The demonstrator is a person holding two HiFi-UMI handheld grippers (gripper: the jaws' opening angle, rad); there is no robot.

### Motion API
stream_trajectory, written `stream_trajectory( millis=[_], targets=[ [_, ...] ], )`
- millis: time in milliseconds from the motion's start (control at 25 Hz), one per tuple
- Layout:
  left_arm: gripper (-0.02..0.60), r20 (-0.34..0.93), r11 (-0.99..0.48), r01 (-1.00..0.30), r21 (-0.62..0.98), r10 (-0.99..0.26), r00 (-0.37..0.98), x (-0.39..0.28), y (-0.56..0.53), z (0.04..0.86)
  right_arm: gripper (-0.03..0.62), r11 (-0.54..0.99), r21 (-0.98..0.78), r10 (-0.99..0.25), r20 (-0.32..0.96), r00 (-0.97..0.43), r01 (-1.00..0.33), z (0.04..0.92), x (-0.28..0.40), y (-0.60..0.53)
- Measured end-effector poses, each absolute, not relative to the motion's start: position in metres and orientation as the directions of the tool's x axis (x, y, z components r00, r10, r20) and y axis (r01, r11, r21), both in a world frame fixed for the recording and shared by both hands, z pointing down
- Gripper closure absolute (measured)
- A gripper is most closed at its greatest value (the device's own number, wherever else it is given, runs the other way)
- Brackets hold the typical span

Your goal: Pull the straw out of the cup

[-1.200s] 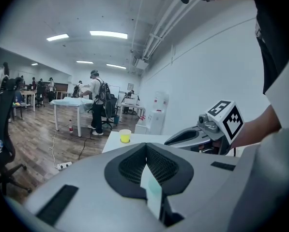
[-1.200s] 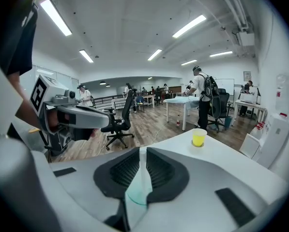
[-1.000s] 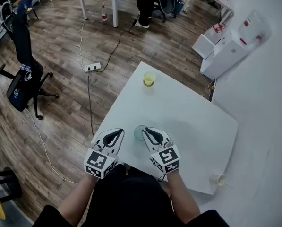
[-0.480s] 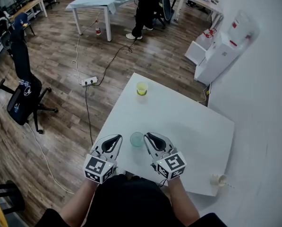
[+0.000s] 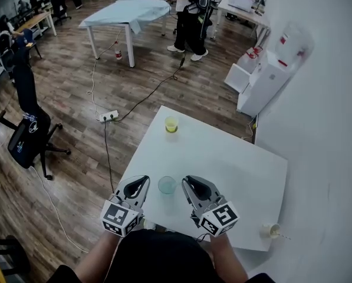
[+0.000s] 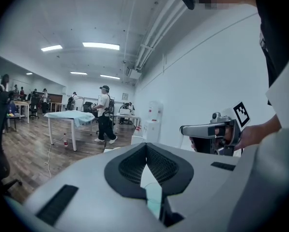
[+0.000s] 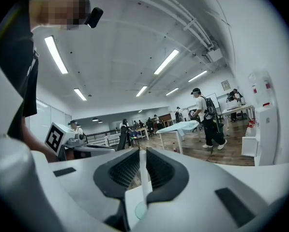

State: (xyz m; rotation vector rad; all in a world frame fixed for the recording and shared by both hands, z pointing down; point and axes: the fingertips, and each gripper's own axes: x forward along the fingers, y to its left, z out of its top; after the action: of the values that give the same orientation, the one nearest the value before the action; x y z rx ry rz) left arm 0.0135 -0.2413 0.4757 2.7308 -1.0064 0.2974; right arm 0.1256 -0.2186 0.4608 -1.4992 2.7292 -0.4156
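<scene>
A clear teal-tinted cup (image 5: 167,185) stands near the white table's (image 5: 234,164) front edge, between my two grippers. In the right gripper view a thin white straw (image 7: 143,178) runs upright between the pads, down toward the cup (image 7: 140,210). My right gripper (image 7: 143,152) is shut on the straw, its tips (image 5: 188,182) just right of the cup. My left gripper (image 5: 143,183) hangs just left of the cup; its jaws (image 6: 145,148) meet at the tips with nothing between them. The cup's rim (image 6: 155,197) shows below them. The straw cannot be made out in the head view.
A yellow cup (image 5: 171,124) stands at the table's far corner. A small pale cup (image 5: 271,230) sits at the near right corner. A white wall runs along the right. On the floor to the left are a power strip (image 5: 109,116) with cables and an office chair (image 5: 27,135).
The head view has tilted up, so the table sits lower in frame. Both grippers stay beside the cup. The right gripper's tips now stand a little farther right of it.
</scene>
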Motion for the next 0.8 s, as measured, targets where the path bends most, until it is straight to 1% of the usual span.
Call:
stream_trajectory(
  millis=[320, 800],
  targets=[
    [0.568, 0.233, -0.752, -0.649, 0.112, -0.615, 0.753, 0.016, -0.244, 0.46, 0.539, 0.5, -0.236, -0.848, 0.06, -0.526, -0.833, 0.434, 0.14, -0.213],
    [0.568, 0.214, -0.763, -0.638, 0.103, -0.609, 0.763, 0.016, -0.247, 0.45, 0.539, 0.477, -0.269, -0.867, 0.011, -0.498, -0.837, 0.422, 0.154, -0.206]
  ],
)
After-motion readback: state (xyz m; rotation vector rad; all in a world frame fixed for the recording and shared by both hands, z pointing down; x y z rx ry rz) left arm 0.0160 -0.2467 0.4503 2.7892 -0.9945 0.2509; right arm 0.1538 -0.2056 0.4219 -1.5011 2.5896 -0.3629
